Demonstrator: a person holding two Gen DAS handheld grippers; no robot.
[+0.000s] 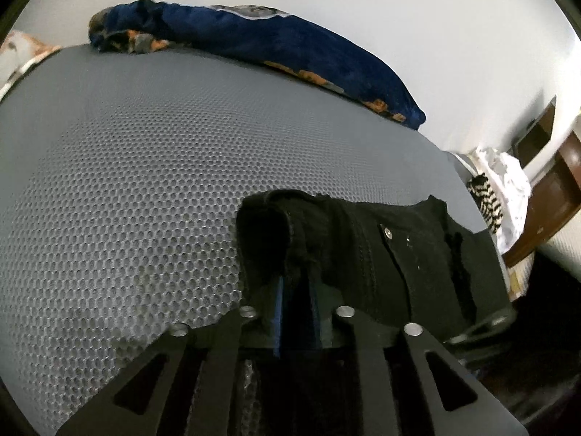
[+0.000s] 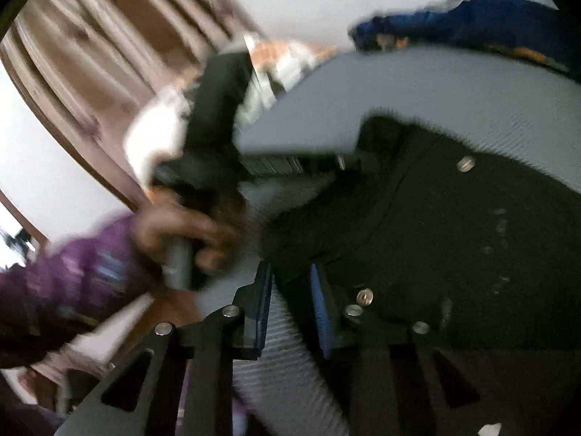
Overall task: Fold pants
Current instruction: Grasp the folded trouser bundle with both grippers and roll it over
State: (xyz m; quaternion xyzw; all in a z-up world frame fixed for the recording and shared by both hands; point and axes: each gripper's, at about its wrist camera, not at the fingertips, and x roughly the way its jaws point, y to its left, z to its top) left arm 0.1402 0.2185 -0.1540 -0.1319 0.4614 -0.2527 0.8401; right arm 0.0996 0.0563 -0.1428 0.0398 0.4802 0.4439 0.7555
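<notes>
Your left gripper (image 1: 296,290) is clenched on a bunched fold of the black pants (image 1: 381,254), its narrow jaws swallowed by the cloth at the pants' left edge. That hold most likely anchors one corner so the fabric can be drawn over itself.

Your right gripper (image 2: 290,305) has its blue-padded jaws set close at the near left edge of the pants (image 2: 435,236). The picture is blurred, and dark cloth reaches the gap, so you cannot tell whether the pads bite it or stand free.

The pants lie on the grey honeycomb mattress (image 1: 127,181), at its near right part in the left view. They look thick and matte black, with a raised seam and small metal rivets (image 1: 388,233); the cloth is rumpled, not yet flat.

Your left hand (image 2: 181,232), in a purple sleeve (image 2: 72,272), grips its handle at the left. A dark blue blanket (image 1: 272,47) lies along the far edge.
</notes>
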